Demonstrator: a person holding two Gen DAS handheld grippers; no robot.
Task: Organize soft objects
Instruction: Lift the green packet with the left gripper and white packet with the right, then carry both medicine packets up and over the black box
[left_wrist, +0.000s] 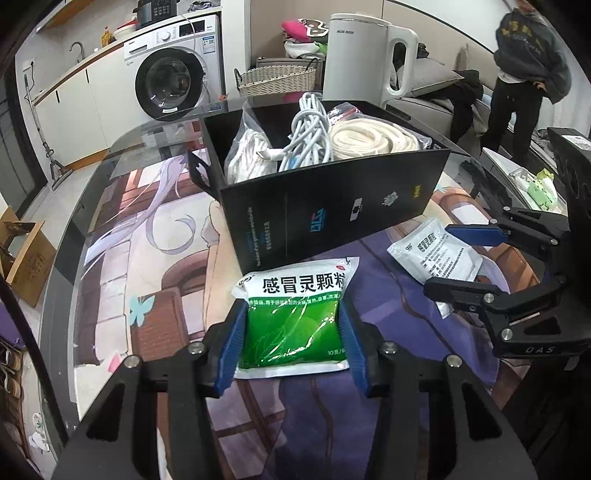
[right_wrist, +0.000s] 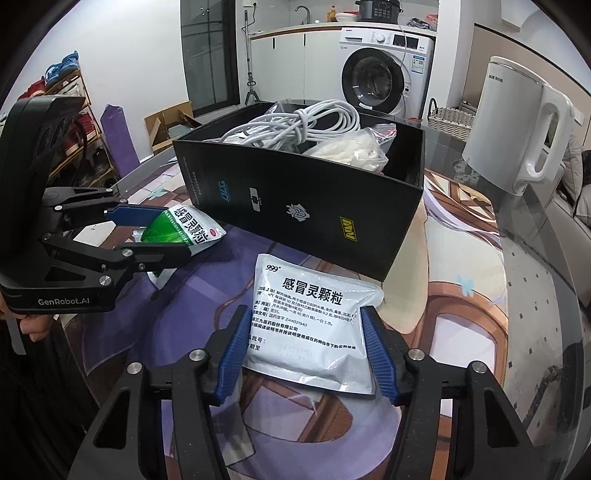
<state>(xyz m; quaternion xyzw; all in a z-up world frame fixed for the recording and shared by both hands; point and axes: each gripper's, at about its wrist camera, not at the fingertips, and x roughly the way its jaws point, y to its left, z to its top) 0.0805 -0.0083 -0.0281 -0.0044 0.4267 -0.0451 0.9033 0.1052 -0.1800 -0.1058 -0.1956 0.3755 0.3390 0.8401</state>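
A green and white medicine pouch (left_wrist: 291, 325) lies on the glass table in front of a black box (left_wrist: 332, 206). My left gripper (left_wrist: 291, 310) is shut on it, blue pads pressed into its two sides so the foil buckles. To its right lies a white pouch (right_wrist: 314, 325), back side up. My right gripper (right_wrist: 304, 312) straddles it, its pads touching both edges. Each gripper also shows in the other view: the left gripper (right_wrist: 173, 232) on the green pouch (right_wrist: 184, 229), the right gripper (left_wrist: 439, 258) over the white pouch (left_wrist: 436, 251).
The black box (right_wrist: 295, 206) holds a white cable bundle (left_wrist: 306, 133), a coil of cream rope (left_wrist: 373, 138) and a bagged white item (left_wrist: 247, 155). A white kettle (right_wrist: 517, 125) stands behind it to the right. A person (left_wrist: 524, 74) stands at the far right by a sofa.
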